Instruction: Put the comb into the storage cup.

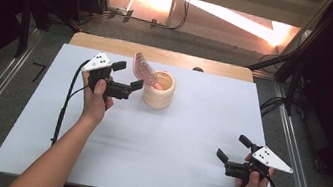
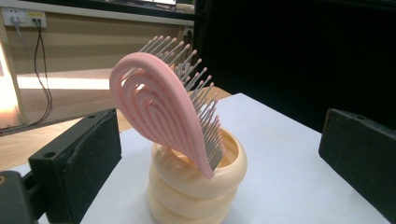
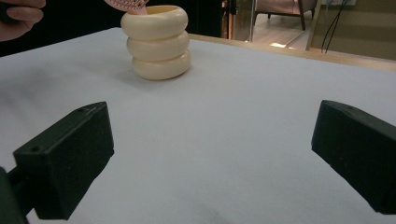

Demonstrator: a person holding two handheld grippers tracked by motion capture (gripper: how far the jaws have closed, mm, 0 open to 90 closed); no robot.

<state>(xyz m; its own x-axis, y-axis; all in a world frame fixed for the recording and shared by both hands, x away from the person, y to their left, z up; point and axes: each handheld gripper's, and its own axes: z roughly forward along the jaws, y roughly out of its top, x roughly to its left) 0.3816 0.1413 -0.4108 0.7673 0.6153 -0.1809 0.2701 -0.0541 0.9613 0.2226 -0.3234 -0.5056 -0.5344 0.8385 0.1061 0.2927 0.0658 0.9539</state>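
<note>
Our left tool (image 1: 128, 75) stood with its jaws apart and nothing between them, just beside the cup (image 1: 159, 90) on the side away from the right tool. The cup, a cream thing of three stacked rings, sat on the table (image 1: 187, 142) toward its far edge. The brush (image 2: 161, 116), pink and leaf-shaped, stood with its narrow end down inside the cup and leaned over the rim toward our left tool, bristles facing away from it. From the left gripper view the brush lay between the two jaws but farther off, touched by neither.

Our right tool (image 1: 232, 152) was also apart and empty, well away from the cup, toward the near edge of the table.

We judged the step to be taking hold of the brush, though a release just made could have looked the same. To do it well, we thought the jaws should close across the flat pink back, above the rim, clear of the bristles. The lift would best follow the brush's lean, since a sideways pull could tip the cup. The right tool could steady the cup if needed.
</note>
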